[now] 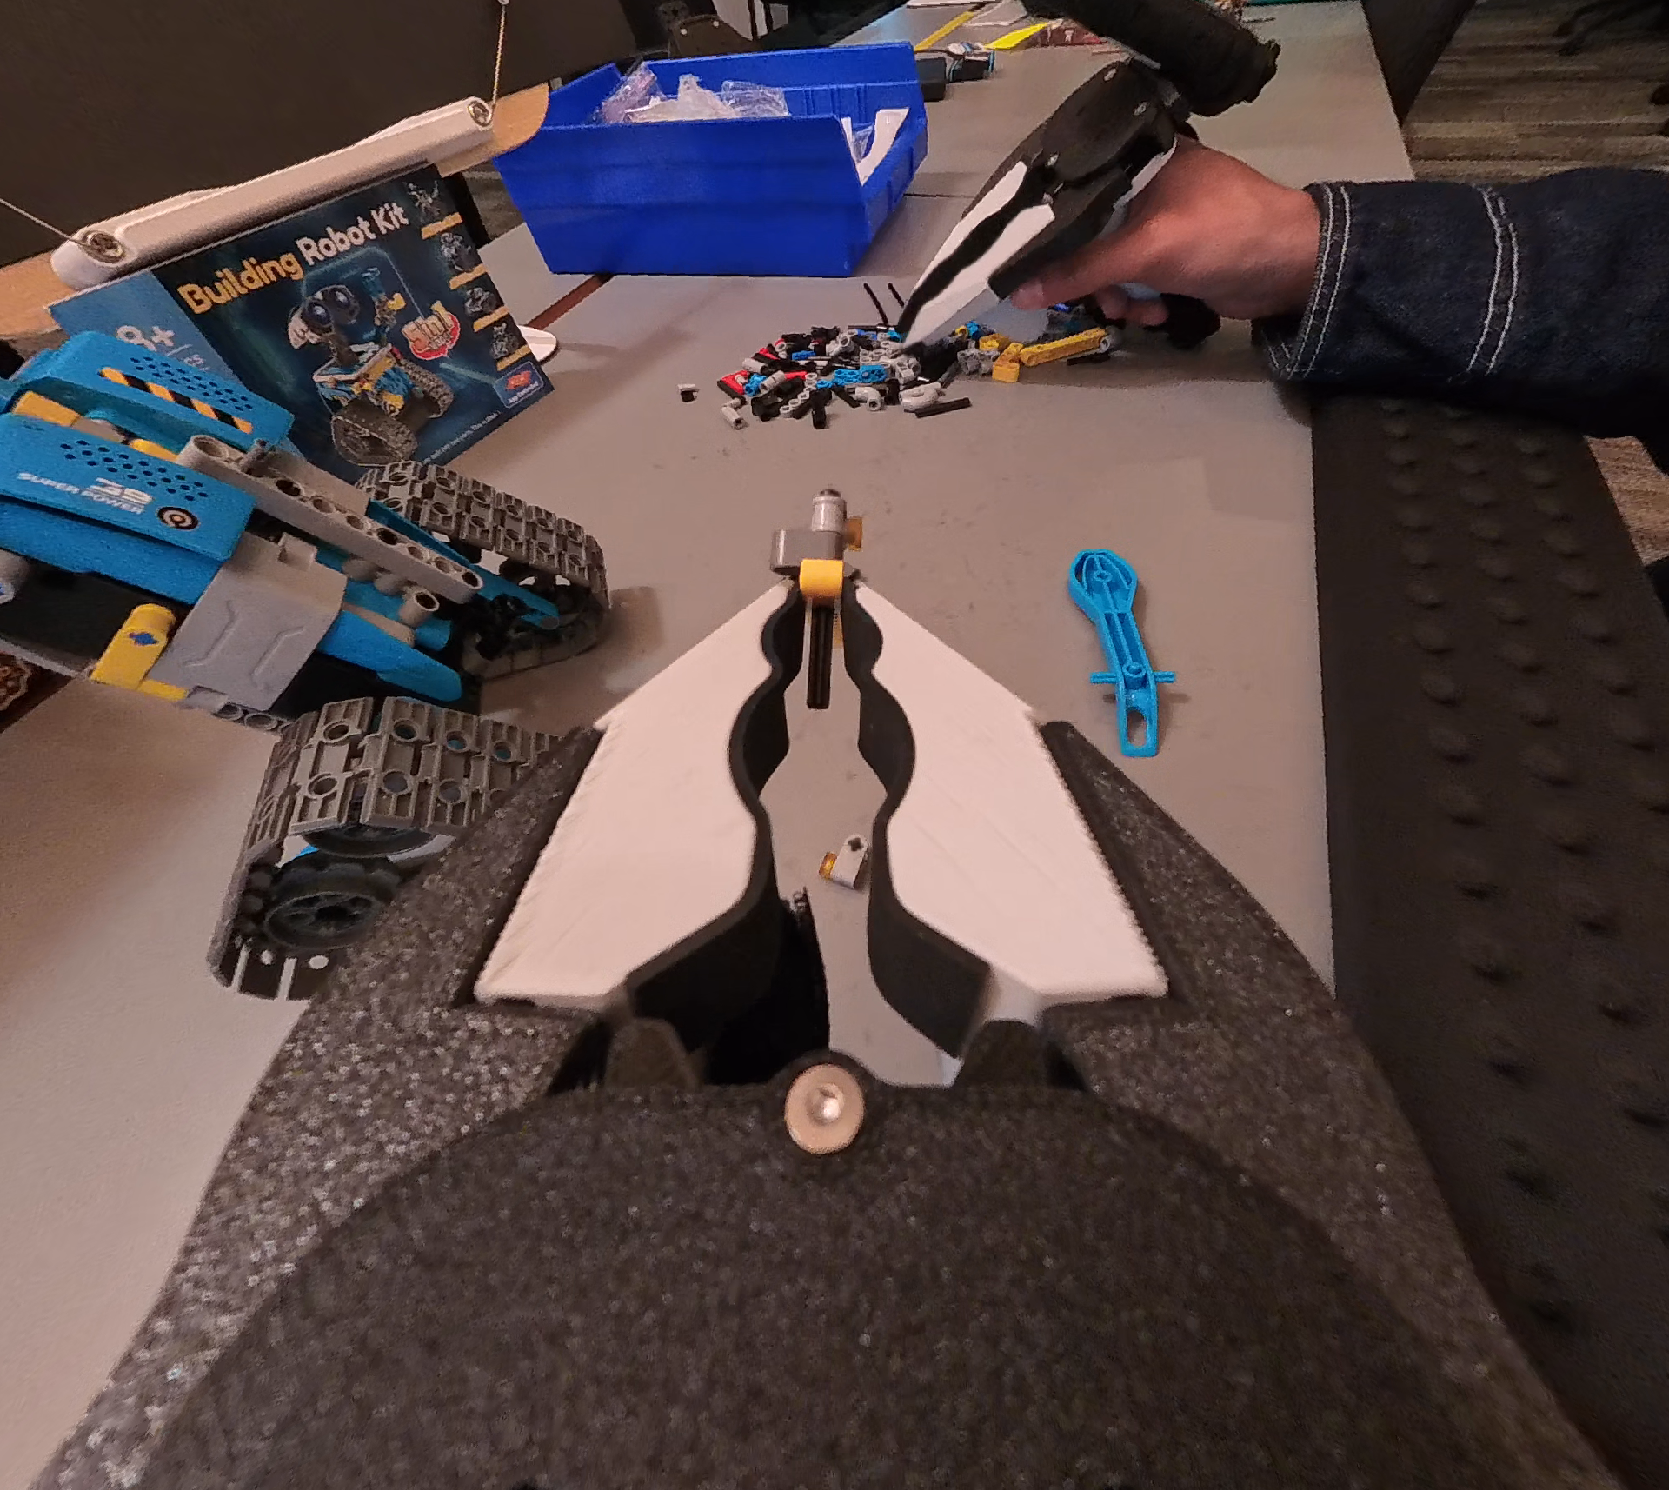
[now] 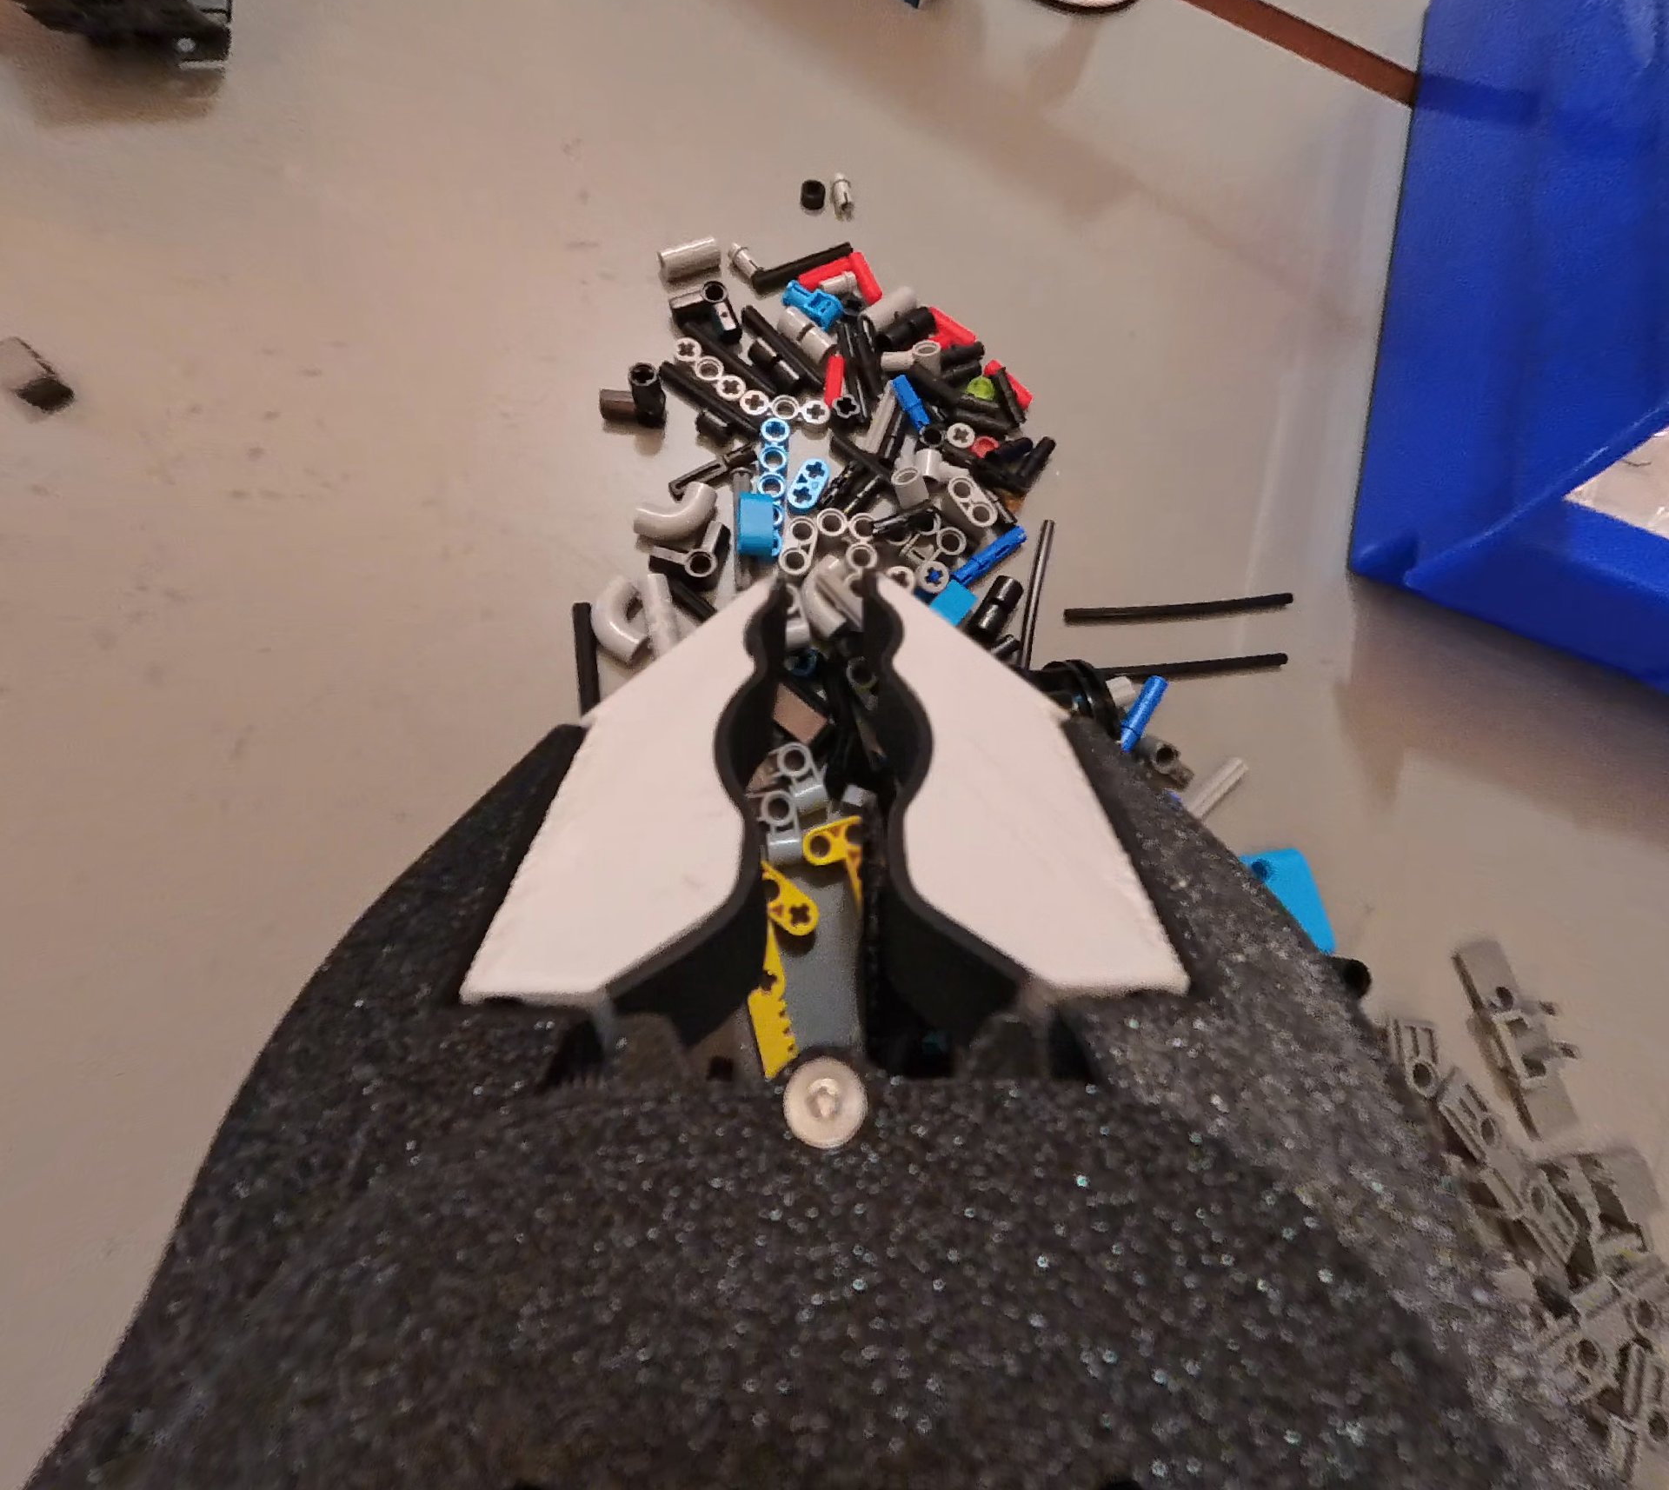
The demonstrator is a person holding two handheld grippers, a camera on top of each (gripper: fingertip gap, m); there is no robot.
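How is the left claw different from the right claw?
The left claw is shut on a small assembly, a black axle with yellow and grey connectors; the right claw has its tips down in the loose parts pile, pinching a small grey piece. The left claw is over bare table; the right claw is over the pile. Both have white fingers with black pads.

Blue bin (image 2: 1535,327) cut off by right edge; parts pile (image 2: 840,453) partly hidden under tongs.
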